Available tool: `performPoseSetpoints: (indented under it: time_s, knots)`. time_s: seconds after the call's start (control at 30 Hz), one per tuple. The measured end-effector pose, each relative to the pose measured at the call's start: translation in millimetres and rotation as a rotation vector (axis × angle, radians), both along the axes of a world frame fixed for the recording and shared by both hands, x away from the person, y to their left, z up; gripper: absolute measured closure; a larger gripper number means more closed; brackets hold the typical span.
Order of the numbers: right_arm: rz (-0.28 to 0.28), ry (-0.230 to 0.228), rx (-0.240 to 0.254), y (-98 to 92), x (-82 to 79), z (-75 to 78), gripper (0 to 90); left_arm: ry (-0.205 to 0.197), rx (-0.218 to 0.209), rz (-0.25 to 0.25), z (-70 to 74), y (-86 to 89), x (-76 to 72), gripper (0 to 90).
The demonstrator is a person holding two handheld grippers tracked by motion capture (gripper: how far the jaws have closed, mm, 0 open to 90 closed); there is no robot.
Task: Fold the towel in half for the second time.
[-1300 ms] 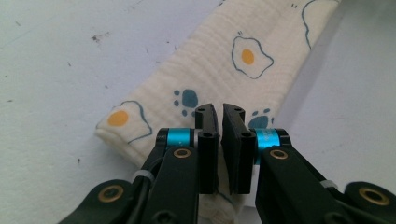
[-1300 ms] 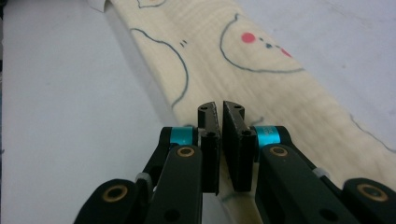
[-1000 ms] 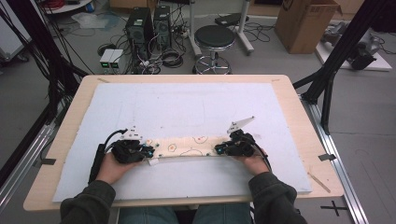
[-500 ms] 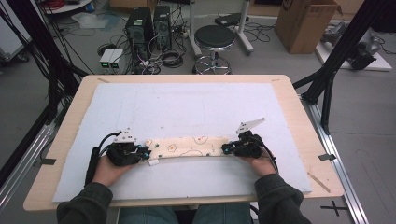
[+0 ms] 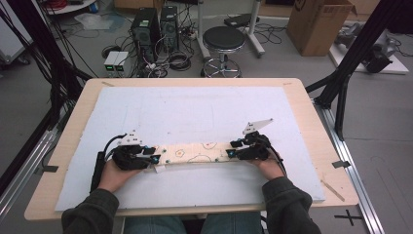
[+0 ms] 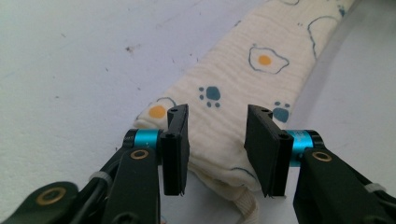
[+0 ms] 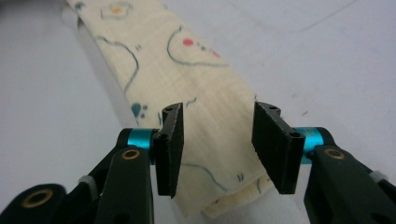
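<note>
The cloth (image 5: 197,152) lies folded into a long narrow strip on the white mat (image 5: 195,112) of the bench, stretched between my two hands. My left hand-held gripper (image 6: 217,135) and right hand-held gripper (image 7: 217,135) have just been opening; each stands spread over a cloth end, not pinching. This fold seems finished; perhaps another fold is left. Nothing blocks the way.

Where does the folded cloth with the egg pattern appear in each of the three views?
High view: folded cloth lies lower middle, a strip between both grippers.
Left gripper view: cloth runs from bottom centre to top right.
Right gripper view: cloth runs from top left to bottom centre.
Shared landmark: the white mat under it.
</note>
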State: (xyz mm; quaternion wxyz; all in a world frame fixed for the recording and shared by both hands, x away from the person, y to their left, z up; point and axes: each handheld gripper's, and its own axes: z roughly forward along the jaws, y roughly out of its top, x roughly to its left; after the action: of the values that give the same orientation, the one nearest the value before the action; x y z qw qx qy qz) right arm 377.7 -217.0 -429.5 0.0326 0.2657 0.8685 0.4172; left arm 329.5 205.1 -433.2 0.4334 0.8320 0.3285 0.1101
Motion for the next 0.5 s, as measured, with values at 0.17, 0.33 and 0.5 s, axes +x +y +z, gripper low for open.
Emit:
performPoseSetpoints:
  time_s: [0.17, 0.33, 0.5]
  knots:
    - [0.004, -0.004, -0.039, 0.7, -0.8, -5.1, 51.8, 0.005, 0.034, 0.01, -2.9, 0.0, 0.5, 57.5]
    - [0.007, -0.018, -0.056, 0.2, -3.3, -6.6, 50.8, 0.024, 0.037, 0.015, -5.7, 0.5, 1.4, 56.3]
    - [0.013, -0.028, -0.062, 0.1, -5.4, -7.2, 49.8, 0.03, 0.041, 0.015, -7.7, 0.0, 1.8, 56.1]
